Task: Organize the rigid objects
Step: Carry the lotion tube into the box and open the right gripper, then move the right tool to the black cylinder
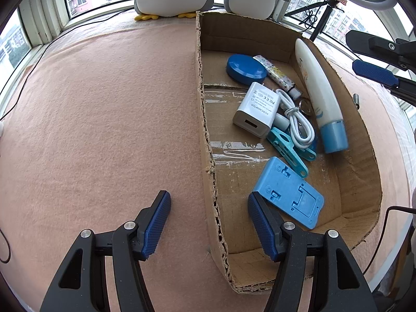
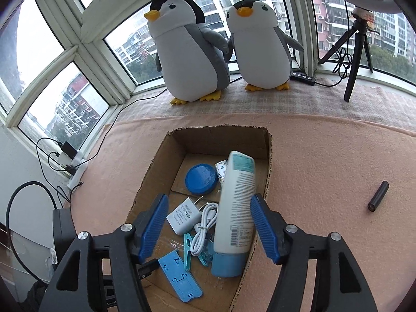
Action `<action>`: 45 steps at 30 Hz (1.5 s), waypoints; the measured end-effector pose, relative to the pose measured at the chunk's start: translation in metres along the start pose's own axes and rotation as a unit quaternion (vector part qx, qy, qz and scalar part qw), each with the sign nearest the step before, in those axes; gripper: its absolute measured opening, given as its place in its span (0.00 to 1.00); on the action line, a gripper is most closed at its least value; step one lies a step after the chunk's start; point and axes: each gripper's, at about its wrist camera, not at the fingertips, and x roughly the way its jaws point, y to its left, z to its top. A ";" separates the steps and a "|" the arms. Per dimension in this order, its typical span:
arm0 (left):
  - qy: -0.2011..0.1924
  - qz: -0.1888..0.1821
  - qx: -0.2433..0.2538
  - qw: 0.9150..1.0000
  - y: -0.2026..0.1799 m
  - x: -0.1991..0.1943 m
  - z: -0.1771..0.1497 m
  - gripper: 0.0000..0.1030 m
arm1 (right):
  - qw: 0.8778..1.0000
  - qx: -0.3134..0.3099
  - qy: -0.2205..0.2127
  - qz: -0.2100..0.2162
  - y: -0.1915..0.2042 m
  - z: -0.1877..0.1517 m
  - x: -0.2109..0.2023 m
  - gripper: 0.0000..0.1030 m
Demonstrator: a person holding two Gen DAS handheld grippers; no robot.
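Note:
A cardboard box [image 1: 358, 156] lies on the pink cloth and holds several rigid items. Among them are a blue round lid [image 1: 245, 69], a white charger [image 1: 257, 109], a white cable [image 1: 299, 124], teal clips [image 1: 288, 148], a blue phone stand [image 1: 288, 192] and a patterned tube [image 1: 278, 74]. A white tube with a blue cap [image 2: 235, 213] leans on the box's right wall [image 2: 267, 161]. My left gripper [image 1: 208, 200] is open, its fingers either side of the box's left wall. My right gripper [image 2: 209, 201] hangs open above the box, holding nothing. A small dark cylinder [image 2: 378, 196] lies on the cloth right of the box.
Two plush penguins [image 2: 192, 52] stand on the window ledge behind the box. A black tripod [image 2: 356, 52] is at the back right, and cables and a power strip [image 2: 70, 161] are at the left. The pink cloth [image 1: 104, 117] spreads wide to the box's left.

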 end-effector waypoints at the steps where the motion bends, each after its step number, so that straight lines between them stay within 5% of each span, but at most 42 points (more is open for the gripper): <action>1: 0.000 0.000 0.000 1.000 0.000 -0.001 0.000 0.65 | 1.000 0.002 -0.001 -0.002 -0.001 0.000 -0.001 0.60; 16: -0.001 -0.001 0.000 1.000 0.001 -0.002 0.000 0.65 | 0.994 0.102 -0.024 -0.036 -0.075 -0.020 -0.036 0.60; 34: 0.000 0.000 0.003 1.000 0.002 -0.002 0.000 0.65 | 0.975 0.169 -0.023 -0.145 -0.166 -0.029 -0.046 0.59; 45: 0.000 0.000 0.003 1.000 0.002 -0.002 0.000 0.65 | 0.962 0.239 0.006 -0.130 -0.217 -0.018 -0.021 0.41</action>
